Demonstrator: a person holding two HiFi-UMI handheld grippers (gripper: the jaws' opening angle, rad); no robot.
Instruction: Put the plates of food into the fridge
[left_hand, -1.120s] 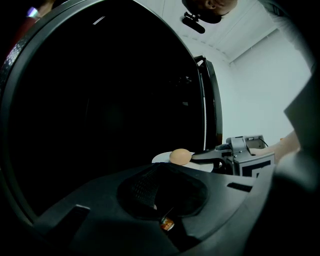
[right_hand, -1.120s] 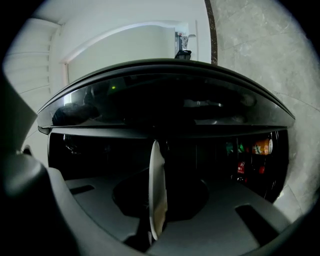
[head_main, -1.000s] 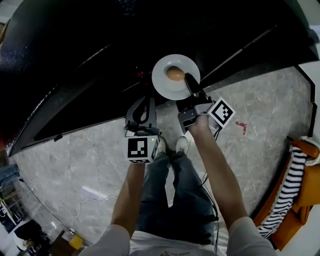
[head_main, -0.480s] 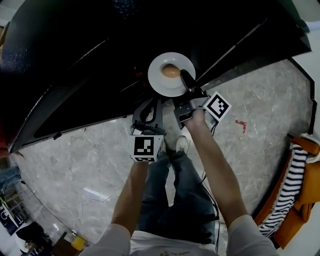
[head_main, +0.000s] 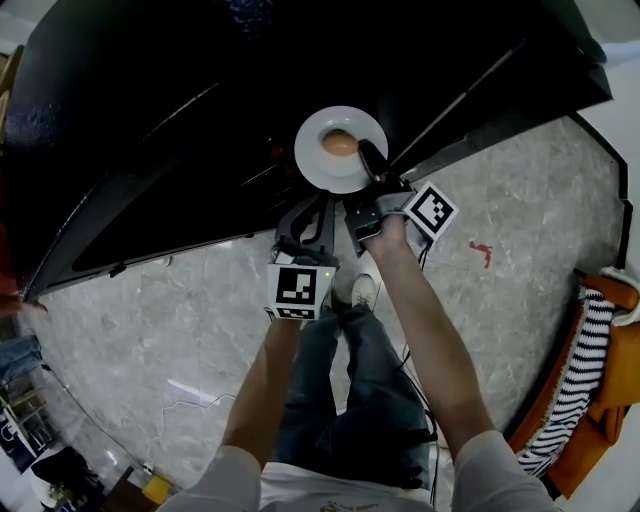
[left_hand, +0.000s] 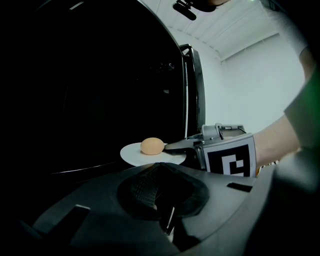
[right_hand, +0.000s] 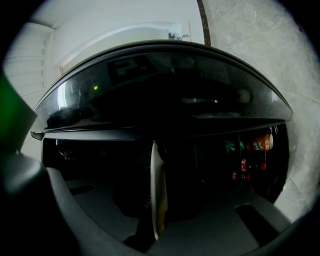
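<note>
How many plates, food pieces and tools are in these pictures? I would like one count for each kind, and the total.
White plate: 1
Round brown food piece: 1
Tools: 2, the left tool and the right tool, which grips the plate's rim
Total: 4

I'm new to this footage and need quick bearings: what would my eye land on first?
The white plate with a round tan piece of food, bright against the dark fridge, gripped at its rim by the right gripper. Nearer the person, the left gripper hangs with jaws together over the grey marble floor.
</note>
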